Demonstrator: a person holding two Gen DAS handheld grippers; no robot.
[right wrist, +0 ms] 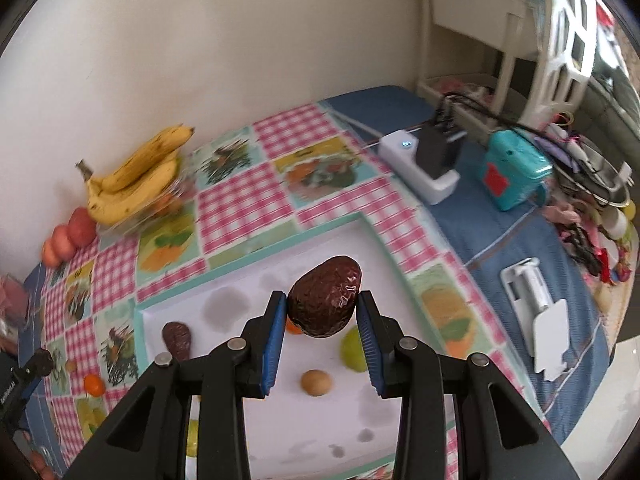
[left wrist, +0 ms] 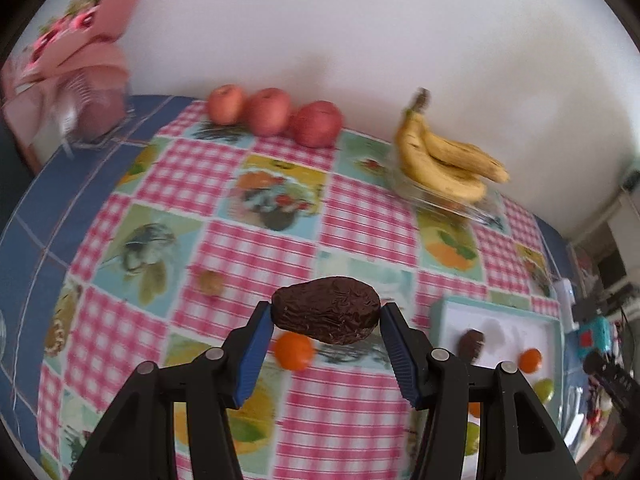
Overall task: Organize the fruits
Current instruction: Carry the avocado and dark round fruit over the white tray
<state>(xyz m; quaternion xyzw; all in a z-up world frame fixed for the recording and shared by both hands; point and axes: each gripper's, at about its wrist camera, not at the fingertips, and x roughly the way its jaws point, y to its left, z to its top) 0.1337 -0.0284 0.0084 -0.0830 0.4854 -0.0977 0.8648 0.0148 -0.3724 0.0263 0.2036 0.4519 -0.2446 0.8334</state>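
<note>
My left gripper (left wrist: 326,316) is shut on a dark, wrinkled avocado (left wrist: 326,315), held above the checked tablecloth. Under it an orange tangerine (left wrist: 293,351) lies on the cloth, and a small brown fruit (left wrist: 211,282) lies further left. My right gripper (right wrist: 322,307) is shut on another dark avocado (right wrist: 325,297), held over the white tray (right wrist: 256,280). In that tray lie a third dark avocado (right wrist: 177,339), a green fruit (right wrist: 353,349), a small brown fruit (right wrist: 316,382) and an orange one partly hidden behind the held avocado. The tray (left wrist: 516,320) also shows at the right of the left wrist view.
Three red apples (left wrist: 272,114) line the wall at the back. Bananas (left wrist: 444,160) rest on a clear dish (left wrist: 472,210) to their right. A pink bundle (left wrist: 76,64) stands at the back left. White and teal devices (right wrist: 436,160) and clutter crowd the blue cloth to the tray's right.
</note>
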